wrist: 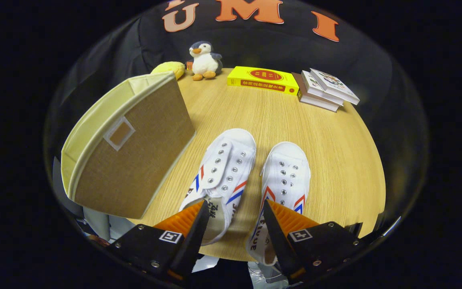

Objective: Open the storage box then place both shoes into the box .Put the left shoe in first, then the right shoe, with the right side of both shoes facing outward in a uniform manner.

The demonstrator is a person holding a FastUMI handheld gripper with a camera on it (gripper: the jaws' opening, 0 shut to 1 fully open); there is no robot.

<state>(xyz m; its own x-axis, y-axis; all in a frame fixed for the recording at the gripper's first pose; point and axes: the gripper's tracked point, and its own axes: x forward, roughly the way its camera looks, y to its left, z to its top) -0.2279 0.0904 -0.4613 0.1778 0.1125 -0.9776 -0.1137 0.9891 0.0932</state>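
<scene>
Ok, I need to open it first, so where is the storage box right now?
In the gripper view the storage box sits on the wooden table, just left of the left shoe, ahead-left of the open hand-held gripper.

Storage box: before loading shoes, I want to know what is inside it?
The tan fabric storage box with cream lid stands closed beside the white canvas shoes; its inside is hidden. The open gripper holds nothing.

gripper (234,208): two wedge-shaped fingers with ribbed inner faces
finger mounts: black angular blocks
markings: small square black-and-white tag on each block
fasteners: round silver screws along the lower edges
</scene>
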